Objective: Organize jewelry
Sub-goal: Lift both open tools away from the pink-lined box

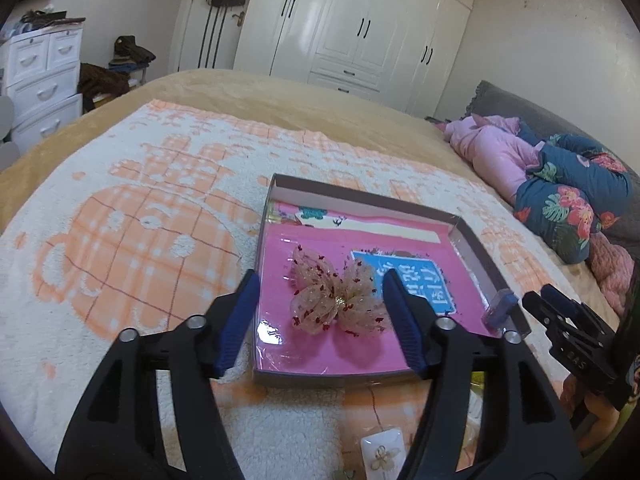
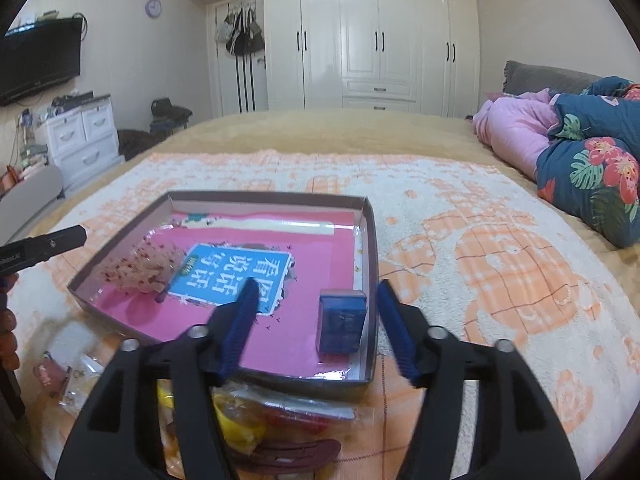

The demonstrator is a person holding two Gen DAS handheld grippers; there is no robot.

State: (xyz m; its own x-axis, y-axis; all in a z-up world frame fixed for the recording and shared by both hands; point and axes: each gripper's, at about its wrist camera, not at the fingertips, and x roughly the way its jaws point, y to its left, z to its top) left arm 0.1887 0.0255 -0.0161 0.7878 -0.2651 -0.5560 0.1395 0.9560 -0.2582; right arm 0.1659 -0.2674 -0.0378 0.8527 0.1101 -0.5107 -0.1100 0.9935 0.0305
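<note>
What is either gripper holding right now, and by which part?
Nothing. The left gripper stands open around the sheer bow hair clip lying in the tray; the right gripper is open around the small blue box.

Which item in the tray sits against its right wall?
The small blue box, in the tray's near right corner; the sheer hair bow lies toward the left.

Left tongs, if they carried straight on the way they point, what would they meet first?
Probably the sheer beige bow hair clip with red flecks, lying in the shallow cardboard box between the open left tongs; depth is unclear, so possibly the pink box floor just beyond.
</note>
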